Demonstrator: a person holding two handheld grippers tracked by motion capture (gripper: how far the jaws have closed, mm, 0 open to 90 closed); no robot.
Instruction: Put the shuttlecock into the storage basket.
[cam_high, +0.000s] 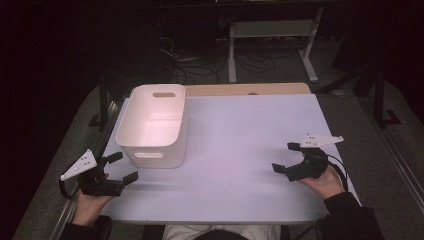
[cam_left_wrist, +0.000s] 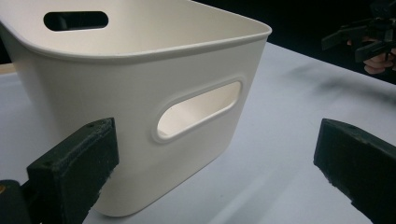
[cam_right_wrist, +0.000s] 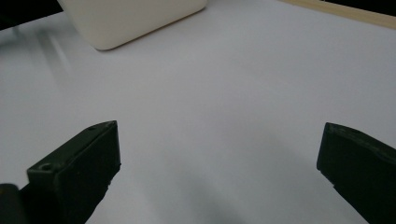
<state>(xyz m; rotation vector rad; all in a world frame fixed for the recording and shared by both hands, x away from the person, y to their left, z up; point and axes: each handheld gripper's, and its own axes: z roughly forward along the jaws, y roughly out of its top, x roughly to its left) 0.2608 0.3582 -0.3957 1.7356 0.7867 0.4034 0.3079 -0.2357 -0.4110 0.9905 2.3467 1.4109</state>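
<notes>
A white plastic bin (cam_high: 152, 125) with cut-out handles stands on the left half of the white table (cam_high: 235, 150); its inside looks bare. My left gripper (cam_high: 122, 167) sits at the table's front left corner, open, pointing at the bin's near wall (cam_left_wrist: 140, 116). The bin stands just beyond its wide-apart jaws. My right gripper (cam_high: 285, 157) is at the front right, open, with nothing between its fingers (cam_right_wrist: 79, 168). It faces left over bare tabletop toward the bin (cam_right_wrist: 126, 18). In the left gripper view the right gripper (cam_left_wrist: 369, 39) shows far off at the upper right.
A wooden strip (cam_high: 250, 89) runs along the table's far edge. Beyond it are a white table frame (cam_high: 270, 40) and cables (cam_high: 200, 65) on a dark floor. The person's hands hold both grippers at the near edge.
</notes>
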